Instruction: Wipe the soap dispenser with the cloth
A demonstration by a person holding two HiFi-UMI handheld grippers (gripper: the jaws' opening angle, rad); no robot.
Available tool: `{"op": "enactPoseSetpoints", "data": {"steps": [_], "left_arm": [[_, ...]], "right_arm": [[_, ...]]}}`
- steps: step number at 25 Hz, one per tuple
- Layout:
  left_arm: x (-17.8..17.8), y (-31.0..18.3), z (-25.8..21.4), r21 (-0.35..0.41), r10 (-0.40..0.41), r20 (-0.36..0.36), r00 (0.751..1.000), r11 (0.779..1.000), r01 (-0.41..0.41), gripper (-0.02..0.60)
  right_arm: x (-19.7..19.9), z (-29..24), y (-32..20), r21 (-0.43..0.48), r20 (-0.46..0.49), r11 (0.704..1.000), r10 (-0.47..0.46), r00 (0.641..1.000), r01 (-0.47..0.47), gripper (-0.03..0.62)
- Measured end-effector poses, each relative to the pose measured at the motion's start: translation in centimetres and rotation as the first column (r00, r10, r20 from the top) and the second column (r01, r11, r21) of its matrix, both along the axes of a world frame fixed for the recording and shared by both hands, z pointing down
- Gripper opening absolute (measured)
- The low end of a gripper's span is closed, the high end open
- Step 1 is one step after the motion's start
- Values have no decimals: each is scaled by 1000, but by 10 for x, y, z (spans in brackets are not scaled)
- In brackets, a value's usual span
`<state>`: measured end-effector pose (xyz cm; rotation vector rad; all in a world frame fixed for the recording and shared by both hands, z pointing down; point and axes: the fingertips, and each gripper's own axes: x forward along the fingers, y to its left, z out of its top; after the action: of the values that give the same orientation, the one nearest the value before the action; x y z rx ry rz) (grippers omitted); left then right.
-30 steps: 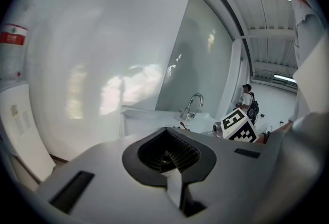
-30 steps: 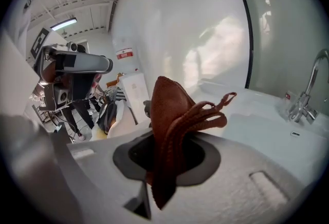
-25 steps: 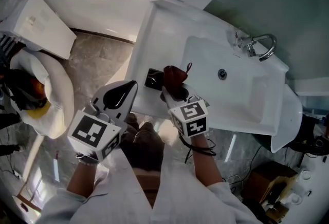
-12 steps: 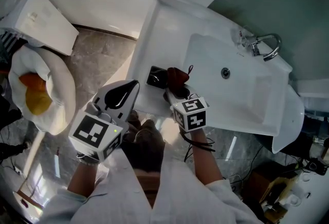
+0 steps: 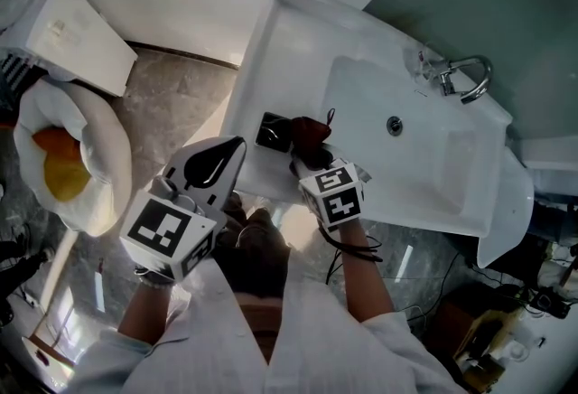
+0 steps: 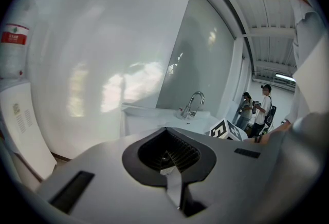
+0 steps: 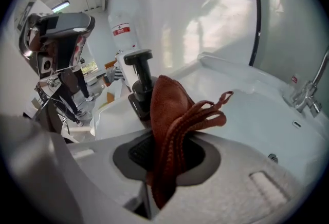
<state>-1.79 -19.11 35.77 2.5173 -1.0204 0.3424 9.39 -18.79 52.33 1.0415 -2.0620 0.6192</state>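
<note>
– Status?
– Approach step. My right gripper [image 5: 310, 163] clamps cloth [image 5: 307, 132] just beside dispenser [image 5: 271, 134] on sink [image 5: 262, 49] ledge; left gripper [image 5: 237, 146] jaws together, empty. Next, I'd say: press cloth onto pump & rub.

the soap dispenser [image 5: 270, 133] stands on the left ledge of the sink [image 5: 262, 67], your cloth [image 5: 310, 136] just right of it, the faucet [image 5: 465, 81] well apart beyond the basin.

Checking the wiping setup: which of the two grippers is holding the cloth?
The right gripper: its jaws pinch the reddish-brown cloth near the soap dispenser. The left gripper is shut on nothing.
</note>
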Motion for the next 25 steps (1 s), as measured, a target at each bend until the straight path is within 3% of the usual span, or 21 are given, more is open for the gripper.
{"op": "enactPoseSetpoints", "data": {"steps": [3,7,13,16,21,23,25], "left_arm": [[-1,0,-2,6,0,-3,1000,1000,0,5],[3,3,-7,-18,-6,-13,1000,1000,5,5],[1,4,-11,-31,-24,-22,999,999,23,5],[-4,3,-9,-16,-30,-17,999,999,29,5],[-10,3,-5,12,-35,-9,999,999,35,5],[-10,3,-5,9,-40,-9,999,999,40,5],[-11,3,-5,10,-44,-10,999,999,44,5]], "right_arm": [[11,-17,-12,48,20,998,29,999,-30,84],[18,-38,-30,95,33,995,-2,999,-2,84],[0,-58,-49,128,-43,962,-236,971,240,84],[-6,-56,-50,97,-139,909,-391,910,405,84],[-14,-55,-47,42,-253,780,-597,761,625,84],[-16,-52,-46,20,-279,747,-634,722,664,84],[-15,-51,-50,20,-308,737,-639,705,676,84]]}}
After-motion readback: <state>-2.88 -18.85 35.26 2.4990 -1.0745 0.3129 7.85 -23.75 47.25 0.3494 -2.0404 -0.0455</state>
